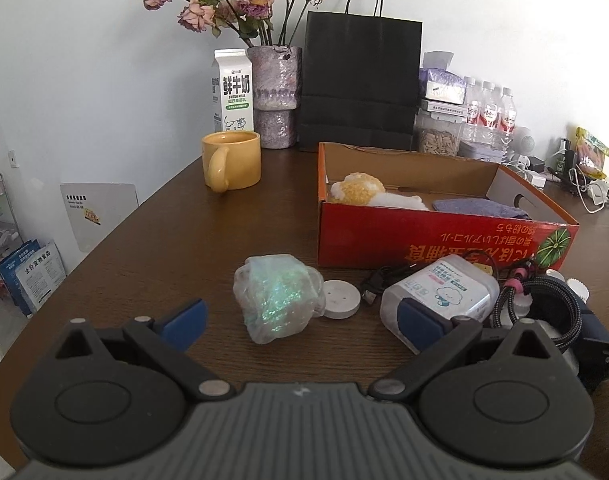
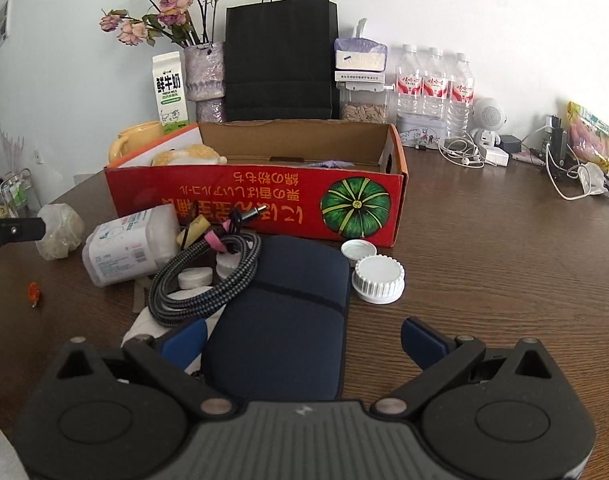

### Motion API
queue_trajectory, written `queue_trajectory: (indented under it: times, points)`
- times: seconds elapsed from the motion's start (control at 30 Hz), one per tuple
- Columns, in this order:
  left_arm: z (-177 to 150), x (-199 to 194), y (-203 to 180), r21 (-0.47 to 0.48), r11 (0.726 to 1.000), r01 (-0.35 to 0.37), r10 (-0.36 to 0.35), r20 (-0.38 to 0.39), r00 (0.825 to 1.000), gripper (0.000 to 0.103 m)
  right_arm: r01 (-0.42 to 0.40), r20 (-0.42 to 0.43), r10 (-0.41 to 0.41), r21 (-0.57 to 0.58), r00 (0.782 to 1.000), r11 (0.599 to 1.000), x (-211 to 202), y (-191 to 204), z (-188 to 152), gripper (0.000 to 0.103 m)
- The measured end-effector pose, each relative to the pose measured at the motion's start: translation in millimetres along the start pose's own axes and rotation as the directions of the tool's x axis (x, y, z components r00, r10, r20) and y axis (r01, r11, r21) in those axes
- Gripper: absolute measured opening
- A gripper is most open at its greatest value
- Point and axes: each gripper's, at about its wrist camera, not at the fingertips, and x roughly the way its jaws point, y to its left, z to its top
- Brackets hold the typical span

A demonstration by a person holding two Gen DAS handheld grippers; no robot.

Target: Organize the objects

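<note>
Hovering with fingers apart, each hand-held gripper, left [image 1: 302, 322] and right [image 2: 302, 342], faces clutter before the red box [image 2: 256, 196].

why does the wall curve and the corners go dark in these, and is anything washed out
Left wrist view: fisheye bends the table edge and wall, corners vignette dark. Right wrist view: same bowing, the wall behind the water bottles is blown out bright, the red box stays sharp.
</note>
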Motion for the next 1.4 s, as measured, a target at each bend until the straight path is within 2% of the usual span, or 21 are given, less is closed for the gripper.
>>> queue_trajectory:
  times: [0.17, 0.33, 0.4, 0.5, 0.53, 0.57, 0.9, 1.2, 1.4]
  points:
    - [0.4, 1.4, 7.7, -0.020, 1.000, -0.008, 0.008, -0.004, 1.000, 0.103, -0.016, -0.031, 0.017, 0.024, 0.999, 1.000, 10.2, -0.9, 2.7, 0.103]
    - [-0.2, 4.8, 10.4, -0.030, 1.000, -0.006, 0.006, -0.012, 1.000, 0.103, -0.041, -0.051, 0.046, 0.095, 0.998, 0.995, 21.9, -4.8, 3.2, 0.100]
    - [-0.5, 5.9, 10.7, -0.033, 0.999, -0.007, 0.006, -0.014, 1.000, 0.103, -0.047, -0.048, 0.052, 0.110, 0.997, 0.993, 24.5, -5.8, 3.4, 0.096]
    - [-0.9, 8.2, 12.1, -0.038, 0.999, -0.006, 0.005, -0.017, 1.000, 0.103, -0.058, -0.037, 0.063, 0.120, 0.997, 0.991, 25.5, -5.7, 5.1, 0.084]
    - [-0.9, 9.1, 12.6, -0.039, 0.999, -0.006, 0.005, -0.019, 1.000, 0.103, -0.065, -0.035, 0.069, 0.125, 0.997, 0.990, 25.7, -5.9, 5.4, 0.077]
    - [-1.0, 9.7, 12.6, -0.039, 0.999, -0.006, 0.005, -0.020, 1.000, 0.103, -0.074, -0.032, 0.079, 0.126, 0.996, 0.989, 25.7, -6.2, 5.6, 0.076]
    - [-8.7, 16.3, 13.2, -0.013, 1.000, 0.006, -0.007, -0.085, 0.996, 0.103, -0.084, -0.021, 0.087, 0.113, 0.996, 0.990, 25.2, -6.3, 4.5, 0.074]
    - [-35.0, 3.0, 2.7, 0.109, 0.993, 0.046, -0.035, -0.099, 0.994, 0.103, -0.083, -0.019, 0.085, 0.114, 0.996, 0.990, 25.1, -6.4, 4.4, 0.075]
    - [-41.1, 4.2, 4.2, 0.127, 0.989, 0.073, -0.059, -0.109, 0.992, 0.089, -0.082, -0.019, 0.085, 0.112, 0.996, 0.990, 24.9, -6.6, 4.6, 0.075]
